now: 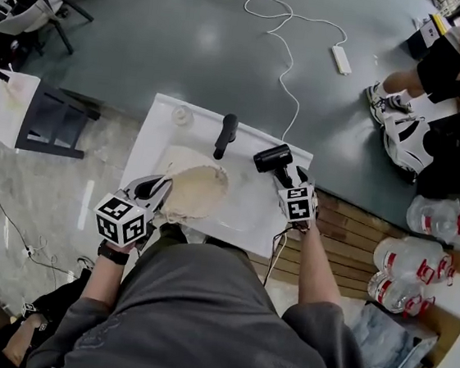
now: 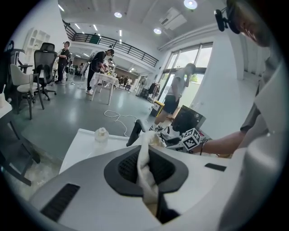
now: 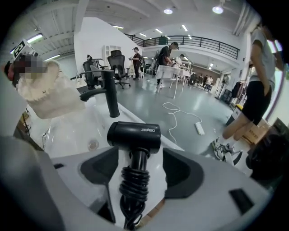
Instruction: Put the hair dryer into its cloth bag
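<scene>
Hair dryer (image 3: 134, 135): being straddled by spread right claw (image 3: 141, 170), handle pointing back into it, pads not touching.
Cloth bag (image 1: 192, 187): being pinched by clenched left claw (image 2: 146, 166), left of dryer.

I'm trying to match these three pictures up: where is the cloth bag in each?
Head view: cloth bag just left of centre.
Left gripper view: centre, pinched between the jaws.
Right gripper view: upper left.
Shared landmark: the black faucet.
</scene>
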Demonstrator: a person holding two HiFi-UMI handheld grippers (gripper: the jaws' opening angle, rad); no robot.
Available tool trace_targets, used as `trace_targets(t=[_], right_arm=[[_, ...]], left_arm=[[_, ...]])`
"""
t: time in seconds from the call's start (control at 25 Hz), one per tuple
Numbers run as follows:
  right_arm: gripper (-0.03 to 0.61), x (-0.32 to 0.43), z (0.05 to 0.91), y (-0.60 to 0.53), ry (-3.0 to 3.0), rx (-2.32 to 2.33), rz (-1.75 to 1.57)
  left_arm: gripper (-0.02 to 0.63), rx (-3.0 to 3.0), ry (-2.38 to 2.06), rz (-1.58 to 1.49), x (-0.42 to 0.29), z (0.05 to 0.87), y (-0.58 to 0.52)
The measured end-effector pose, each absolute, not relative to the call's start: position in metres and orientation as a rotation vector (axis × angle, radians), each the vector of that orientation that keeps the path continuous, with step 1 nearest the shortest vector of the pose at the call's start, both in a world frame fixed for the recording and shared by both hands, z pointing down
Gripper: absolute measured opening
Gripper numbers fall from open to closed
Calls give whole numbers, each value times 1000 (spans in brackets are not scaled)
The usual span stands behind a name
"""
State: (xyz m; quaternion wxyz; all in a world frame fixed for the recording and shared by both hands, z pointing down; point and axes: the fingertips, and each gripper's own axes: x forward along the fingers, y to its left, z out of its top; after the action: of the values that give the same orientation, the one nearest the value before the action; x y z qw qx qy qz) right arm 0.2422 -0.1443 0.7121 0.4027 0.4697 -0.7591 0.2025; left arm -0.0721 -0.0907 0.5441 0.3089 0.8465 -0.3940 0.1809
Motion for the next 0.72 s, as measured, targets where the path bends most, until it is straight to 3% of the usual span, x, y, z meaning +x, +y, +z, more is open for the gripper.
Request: trace_targets(t=[0.52,0.72], right_arm=[[302,238,776,-147,-1768,1044,610],[269,236,783,-148,-1765,1042,603]], left_arm=[[18,2194,-1076,512,-78,550,-83],[18,2184,-1078,515,-82,550,-81]])
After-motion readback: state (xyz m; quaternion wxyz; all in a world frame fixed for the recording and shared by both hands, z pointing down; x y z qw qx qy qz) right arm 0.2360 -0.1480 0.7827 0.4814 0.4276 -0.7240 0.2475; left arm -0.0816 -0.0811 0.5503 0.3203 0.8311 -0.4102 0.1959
